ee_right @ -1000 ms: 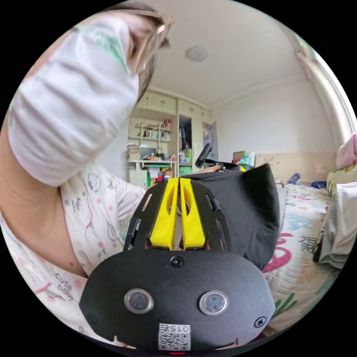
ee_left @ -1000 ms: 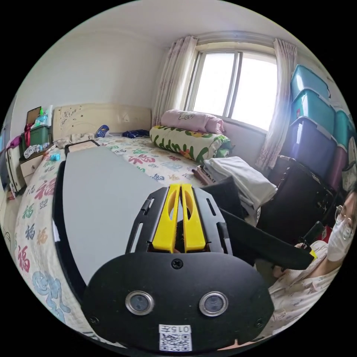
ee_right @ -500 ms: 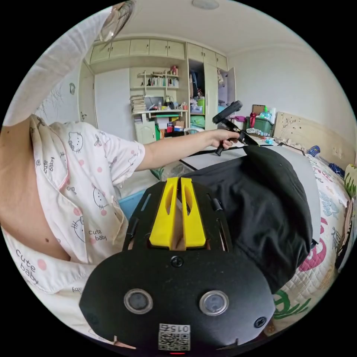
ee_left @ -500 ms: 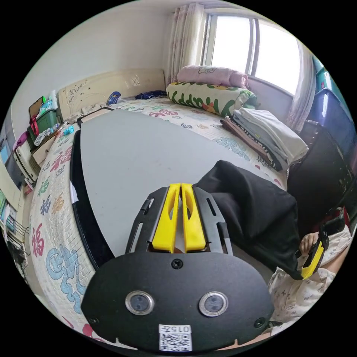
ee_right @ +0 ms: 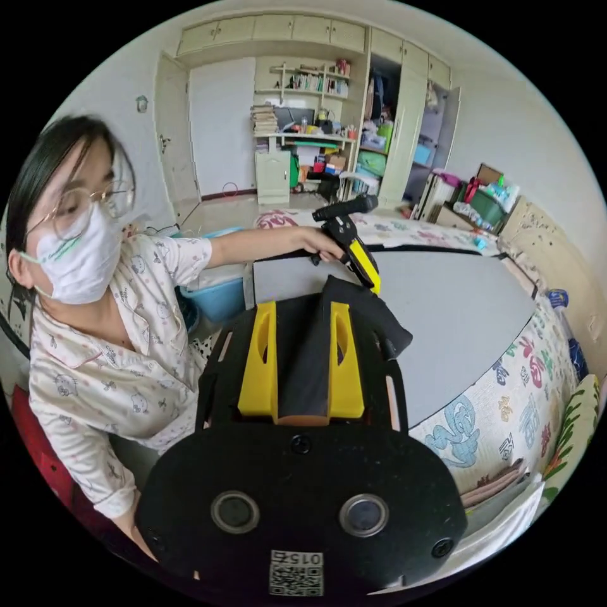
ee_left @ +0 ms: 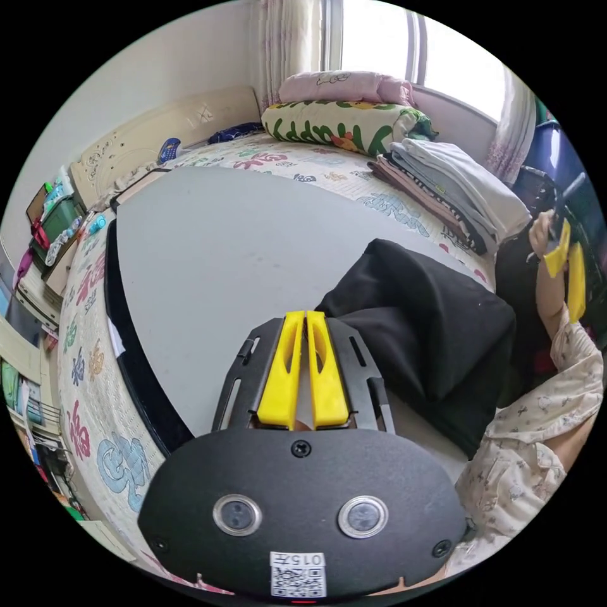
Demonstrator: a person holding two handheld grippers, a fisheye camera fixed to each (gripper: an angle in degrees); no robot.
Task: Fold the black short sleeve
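Observation:
The black short-sleeve shirt (ee_left: 423,329) lies bunched on the near part of the grey board (ee_left: 208,253), which rests on the bed. My left gripper (ee_left: 304,314) is shut, its yellow jaws pinching the shirt's left edge. The right gripper view looks down at the left gripper (ee_right: 370,278) holding a raised corner of the shirt (ee_right: 354,310). My right gripper (ee_right: 303,306) is open, its jaws wide apart, with the cloth visible beyond the gap. In the left gripper view the right gripper (ee_left: 564,262) hangs in a hand, off to the right and apart from the shirt.
A stack of folded clothes (ee_left: 455,183) and rolled bedding (ee_left: 341,123) lie along the bed's window side. The person (ee_right: 95,341) sits at the board's near edge. Plastic storage bins (ee_left: 550,145) stand by the window, and shelves and wardrobes (ee_right: 379,145) stand across the room.
The shirt has come down from the air onto the board. My right gripper opened, let go of it and drew back. My left gripper stayed shut on it.

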